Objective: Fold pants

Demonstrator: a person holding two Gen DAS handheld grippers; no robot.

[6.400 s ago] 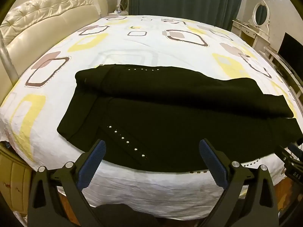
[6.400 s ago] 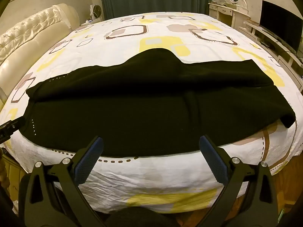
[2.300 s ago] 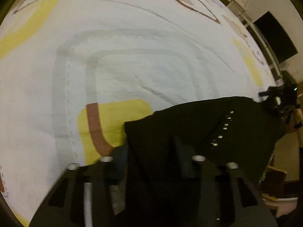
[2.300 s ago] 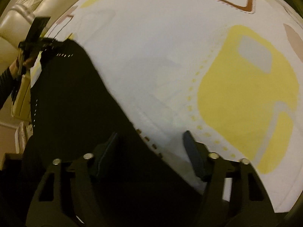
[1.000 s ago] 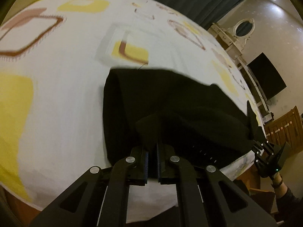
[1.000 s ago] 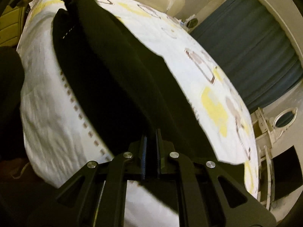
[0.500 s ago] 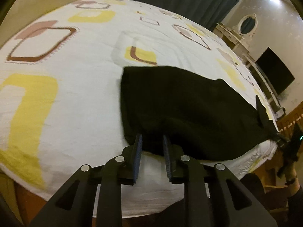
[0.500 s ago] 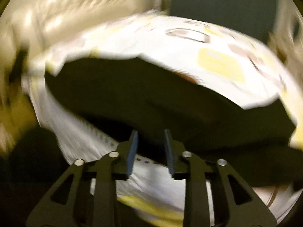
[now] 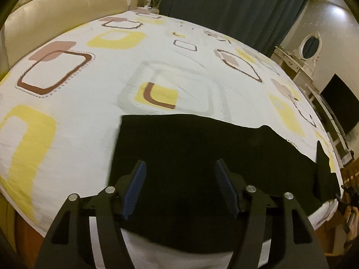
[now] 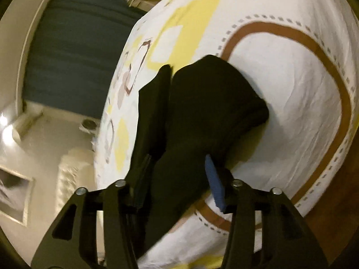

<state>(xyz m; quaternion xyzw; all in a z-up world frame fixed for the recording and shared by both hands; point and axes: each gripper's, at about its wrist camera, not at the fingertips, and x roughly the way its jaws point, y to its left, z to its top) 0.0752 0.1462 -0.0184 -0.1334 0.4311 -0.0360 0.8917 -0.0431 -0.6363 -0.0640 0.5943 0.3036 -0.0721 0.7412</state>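
The black pants point(image 9: 213, 157) lie folded in a long band across the near part of the bed point(image 9: 67, 116). My left gripper point(image 9: 180, 190) hovers over their near left edge. Its jaws are opening, the blue pads point(image 9: 136, 188) stand well apart, and the cloth lies flat below them, not pinched. In the rolled right wrist view, the bunched end of the pants point(image 10: 208, 112) runs between the fingers of my right gripper point(image 10: 178, 183). Those jaws are opening too, and the blue pad point(image 10: 214, 186) shows clear of the cloth. A flap of cloth point(image 9: 323, 174) stands up at the far right end.
The white sheet carries yellow and brown squares. A cream padded headboard point(image 9: 67, 6) lies at the back left, with dark curtains point(image 9: 224, 6) behind the bed. On the right are a dresser with an oval mirror point(image 9: 310, 44) and a dark screen point(image 9: 341, 105). A hand point(image 9: 351, 219) shows at the right edge.
Both grippers were shut on the black cloth; now both have parted and the pants lie on the bed. The left one pulled back. The right view swung far and rolled over.
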